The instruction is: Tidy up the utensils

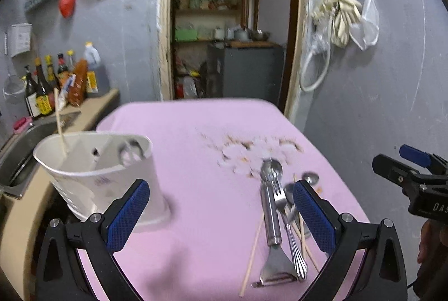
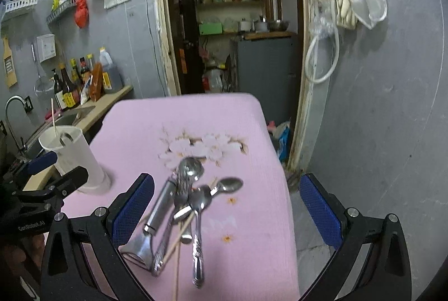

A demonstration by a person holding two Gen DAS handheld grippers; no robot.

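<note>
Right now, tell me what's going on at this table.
A person holds two grippers over a pink tablecloth. Both the left gripper and the right gripper are open and empty. A white plastic utensil holder already contains one wooden chopstick. A pile of steel spoons, forks and chopsticks awaits sorting.

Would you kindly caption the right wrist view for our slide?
Open right gripper hovers over piled utensils on the pink tablecloth; white holder at left.

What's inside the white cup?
One wooden chopstick sticks up out of the white utensil holder, and a metal utensil's rounded end peeks over the rim. The holder's wall hides anything deeper inside.
</note>
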